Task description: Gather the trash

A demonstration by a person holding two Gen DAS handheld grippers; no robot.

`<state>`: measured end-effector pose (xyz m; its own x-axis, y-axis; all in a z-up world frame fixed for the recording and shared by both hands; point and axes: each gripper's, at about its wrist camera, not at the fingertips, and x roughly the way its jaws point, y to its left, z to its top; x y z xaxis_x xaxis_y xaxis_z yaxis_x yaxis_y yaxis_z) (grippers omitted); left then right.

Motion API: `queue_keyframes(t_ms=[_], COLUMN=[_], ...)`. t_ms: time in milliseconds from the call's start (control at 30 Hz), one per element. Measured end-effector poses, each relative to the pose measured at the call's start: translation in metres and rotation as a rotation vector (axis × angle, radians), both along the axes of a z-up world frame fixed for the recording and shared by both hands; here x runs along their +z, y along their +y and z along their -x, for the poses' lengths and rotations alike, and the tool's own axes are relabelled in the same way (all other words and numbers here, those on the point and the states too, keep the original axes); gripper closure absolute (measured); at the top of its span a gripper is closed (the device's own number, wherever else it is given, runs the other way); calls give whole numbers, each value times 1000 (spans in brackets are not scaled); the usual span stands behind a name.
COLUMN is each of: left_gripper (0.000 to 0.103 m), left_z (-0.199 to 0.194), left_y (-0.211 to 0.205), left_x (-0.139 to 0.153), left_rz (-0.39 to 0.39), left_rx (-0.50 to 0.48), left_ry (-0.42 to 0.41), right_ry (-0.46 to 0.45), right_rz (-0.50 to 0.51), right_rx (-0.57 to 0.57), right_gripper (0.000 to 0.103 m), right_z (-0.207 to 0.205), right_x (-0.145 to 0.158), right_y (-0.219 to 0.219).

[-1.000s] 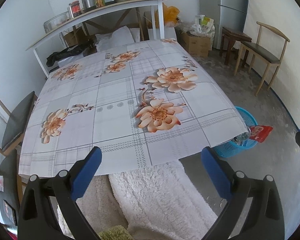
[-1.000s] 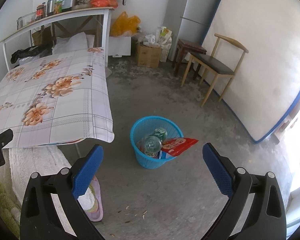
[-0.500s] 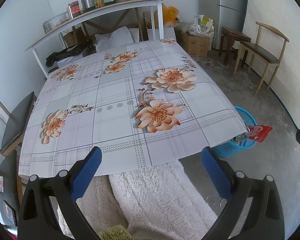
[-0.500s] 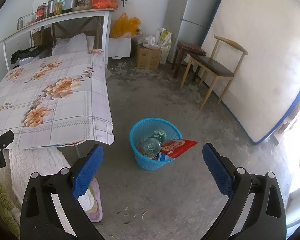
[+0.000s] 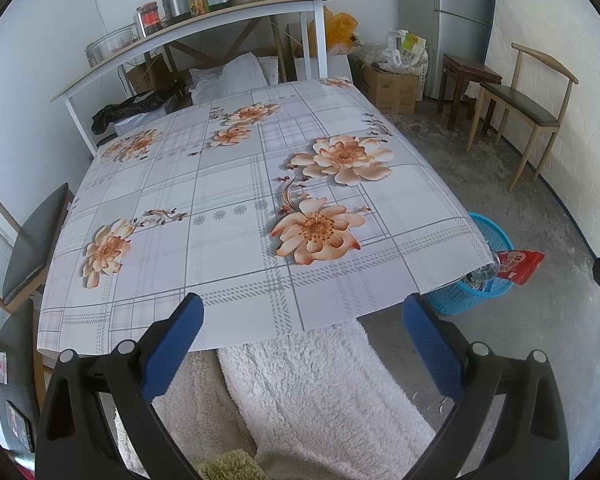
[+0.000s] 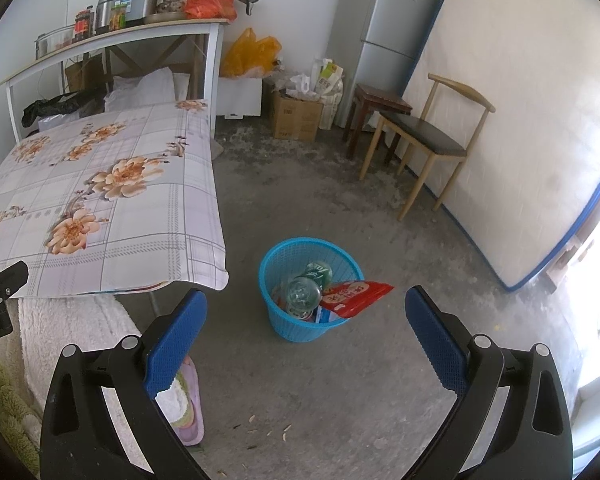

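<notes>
A blue mesh trash basket [image 6: 342, 258] stands on the concrete floor beside the table's corner. It holds a clear plastic bottle [image 6: 303, 292], a green can [image 6: 318, 270] and a red snack wrapper [image 6: 354, 295] that sticks out over the rim. The basket [image 5: 494, 236] and red wrapper [image 5: 520, 264] also show at the right in the left wrist view. My right gripper [image 6: 306, 330] is open and empty, above the floor in front of the basket. My left gripper [image 5: 302, 332] is open and empty at the near edge of the table [image 5: 228, 208] with a floral cloth.
A white fluffy rug [image 5: 320, 400] lies under the table's near edge. A slipper [image 6: 186, 408] lies on the floor by the rug. A wooden chair [image 6: 424, 136], a stool [image 6: 374, 114], a fridge [image 6: 392, 28], a mattress [image 6: 516, 120] and cardboard boxes [image 6: 296, 114] stand at the right and back. A shelf [image 5: 188, 28] holds pots and jars.
Both views have shifted very slightly; the basket sits a little lower and nearer in the right wrist view. Both grippers have stayed open and empty.
</notes>
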<state>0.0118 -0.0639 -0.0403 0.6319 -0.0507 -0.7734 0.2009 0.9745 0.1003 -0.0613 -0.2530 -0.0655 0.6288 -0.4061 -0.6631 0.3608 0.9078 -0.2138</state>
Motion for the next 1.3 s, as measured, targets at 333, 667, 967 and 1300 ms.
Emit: queue_keyframes(t_ms=[333,667,967,1300], left_gripper=[5,6,6,6], left_z=[0,1,0,3], left_y=[0,-1,-1,-1], left_x=[-1,-1,-1,-5], left_rz=[0,0,0,2], left_rx=[-3,-3,-3,-16], left_ry=[2,3,4,11], right_ry=[0,-2,-2,-2], right_rz=[-3,-3,-4,-5], right_rx=[-1,-2,-3,-3], right_gripper=[7,7,7,7], right_z=[0,0,0,0], right_x=[1,1,1,1], right_y=[1,2,3,3])
